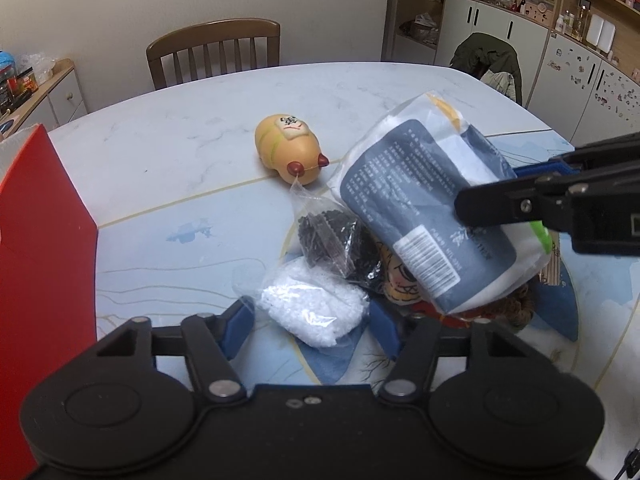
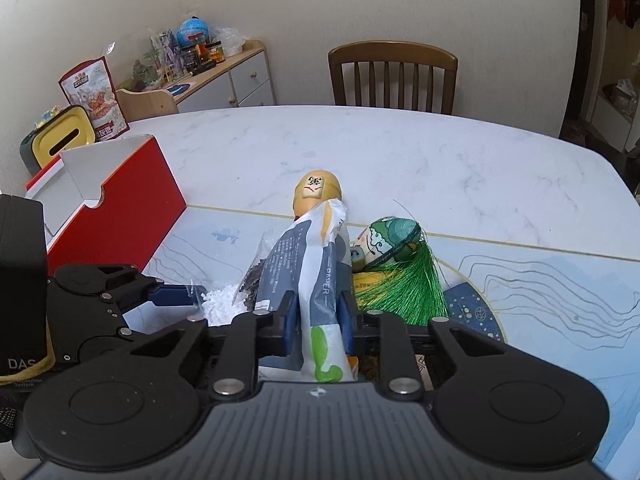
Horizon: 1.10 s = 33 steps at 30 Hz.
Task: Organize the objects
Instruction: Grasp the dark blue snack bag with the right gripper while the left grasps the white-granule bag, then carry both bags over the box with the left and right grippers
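Left-wrist view: my left gripper (image 1: 312, 326) points down at a clear bag of white granules (image 1: 314, 308) lying on the table (image 1: 168, 144). Its blue fingers (image 1: 236, 326) stand on either side of the bag, at its edges; whether the pads actually press on it I cannot tell. A clear bag of dark pieces (image 1: 332, 240) lies just behind the white bag, touching it.

Right-wrist view: my right gripper (image 2: 318, 320) is clamped on a white and grey-blue packet (image 2: 316, 280), with both blue pads pressed against its sides. In the left-wrist view the same packet (image 1: 424, 208) stands tilted, lifted above the other things, with a barcode on its face.

On the table behind the bags lies a tan toy figure (image 1: 290, 148) with a printed tile on its head; in the right-wrist view it is partly hidden behind the packet. Just right of the packet there lies a round ornament with a green tassel (image 2: 400, 276), touching a printed mat (image 2: 540, 292) that covers the near half of the table.

A red box (image 2: 128, 208) with a white inside stands open at the left edge of the table, well apart from the toy figure. A wooden chair (image 2: 394, 76) stands at the far side of the table.
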{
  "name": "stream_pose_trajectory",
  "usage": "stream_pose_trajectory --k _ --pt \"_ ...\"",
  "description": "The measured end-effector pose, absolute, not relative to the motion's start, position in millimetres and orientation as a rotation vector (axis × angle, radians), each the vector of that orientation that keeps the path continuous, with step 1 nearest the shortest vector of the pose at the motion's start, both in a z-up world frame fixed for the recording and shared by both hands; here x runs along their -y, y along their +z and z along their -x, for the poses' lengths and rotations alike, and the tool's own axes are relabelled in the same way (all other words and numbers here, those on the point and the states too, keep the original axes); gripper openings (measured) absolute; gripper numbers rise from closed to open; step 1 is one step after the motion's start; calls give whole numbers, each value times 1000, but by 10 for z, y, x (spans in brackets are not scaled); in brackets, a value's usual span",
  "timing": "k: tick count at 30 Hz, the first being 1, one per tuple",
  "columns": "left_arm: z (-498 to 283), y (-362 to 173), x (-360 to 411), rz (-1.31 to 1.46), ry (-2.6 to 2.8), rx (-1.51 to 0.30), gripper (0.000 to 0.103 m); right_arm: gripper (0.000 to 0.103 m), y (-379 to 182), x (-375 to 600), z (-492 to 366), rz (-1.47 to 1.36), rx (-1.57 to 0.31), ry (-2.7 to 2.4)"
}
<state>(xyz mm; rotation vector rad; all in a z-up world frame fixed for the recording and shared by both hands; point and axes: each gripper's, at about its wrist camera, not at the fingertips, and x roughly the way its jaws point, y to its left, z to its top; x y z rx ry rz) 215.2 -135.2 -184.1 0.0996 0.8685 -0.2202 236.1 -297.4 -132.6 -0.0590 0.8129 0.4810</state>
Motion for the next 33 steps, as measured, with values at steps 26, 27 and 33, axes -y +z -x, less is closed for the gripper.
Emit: stream_pose_trajectory --k 26,27,33 --pt "-1702 -1305 1154 13 -184 -855 31 9 -1018 3054 -2087 50 -771 525" --pt "-1668 -1265 1135 22 -185 -852 31 8 -1008 3046 -2075 54 -770 524" --pt "-1495 -1039 944 75 -195 -840 31 8 -916 2971 -1993 51 -766 532"
